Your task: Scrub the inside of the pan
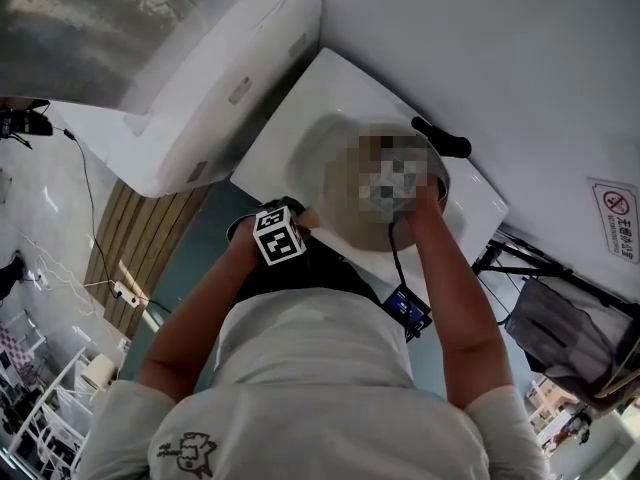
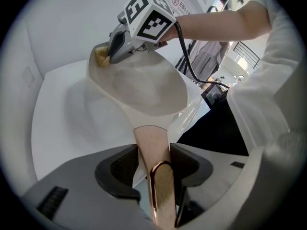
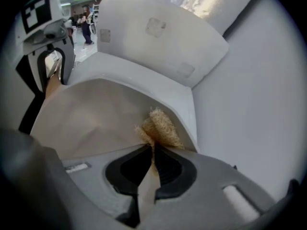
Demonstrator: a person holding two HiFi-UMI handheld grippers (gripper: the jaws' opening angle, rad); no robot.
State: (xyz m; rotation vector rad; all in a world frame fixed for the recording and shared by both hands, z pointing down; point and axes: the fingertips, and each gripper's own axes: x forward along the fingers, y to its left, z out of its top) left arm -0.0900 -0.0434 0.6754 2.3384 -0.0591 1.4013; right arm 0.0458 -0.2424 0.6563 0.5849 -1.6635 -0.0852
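left gripper (image 2: pixel 154 152): fingers were clamped on the pan handle (image 2: pixel 151 137).
right gripper (image 3: pixel 152 161): fingers were pinched on a scrub pad (image 3: pixel 160 126), pressed against the inner wall.
pan (image 2: pixel 144 87): was held tilted over the sink (image 2: pixel 53 114).

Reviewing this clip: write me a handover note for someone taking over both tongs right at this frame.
Left tongs: shut on the pinkish-tan handle of the cream pan, holding it tilted over the white sink.
Right tongs: shut on the tan fibrous scrub pad, which is pressed to the pan's inner wall near the rim opposite the handle.
Done: pan and pad are both gripped, and the pad is in contact. How much has been scrubbed cannot be told; no dirt shows.
Left: work the pad over the floor and the rest of the wall, with the handle clamped.
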